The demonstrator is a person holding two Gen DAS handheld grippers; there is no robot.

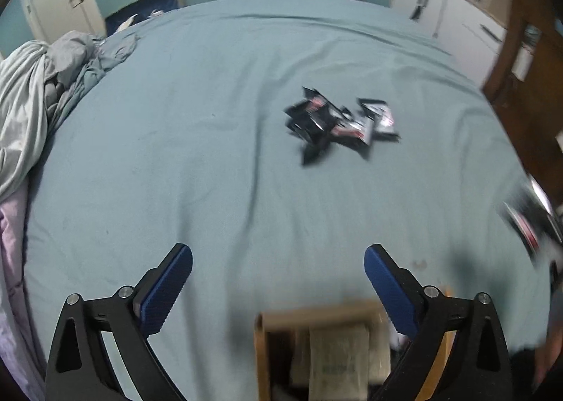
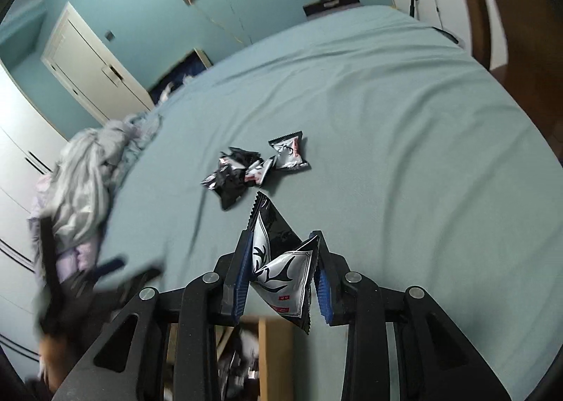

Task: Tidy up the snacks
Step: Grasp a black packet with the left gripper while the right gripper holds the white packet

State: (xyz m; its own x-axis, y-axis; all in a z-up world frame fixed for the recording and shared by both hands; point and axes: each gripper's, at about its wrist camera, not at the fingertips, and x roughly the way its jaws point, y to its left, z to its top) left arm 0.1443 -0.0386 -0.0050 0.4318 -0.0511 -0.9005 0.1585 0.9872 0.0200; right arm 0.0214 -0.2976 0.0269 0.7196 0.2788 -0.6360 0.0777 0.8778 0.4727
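Observation:
A pile of black-and-white snack packets lies on the blue-green bed sheet; the right wrist view shows the same pile further up the bed. My left gripper hangs open and empty above the sheet, short of the pile. Just below it is a cardboard box with a pale packet inside. My right gripper is shut on one black-and-white snack packet, held above the box edge. At the right edge of the left wrist view that held packet appears blurred.
Crumpled grey bedding is heaped at the bed's left side. White cabinets and a brown wooden frame stand to the right. A white door and a teal wall lie beyond the bed.

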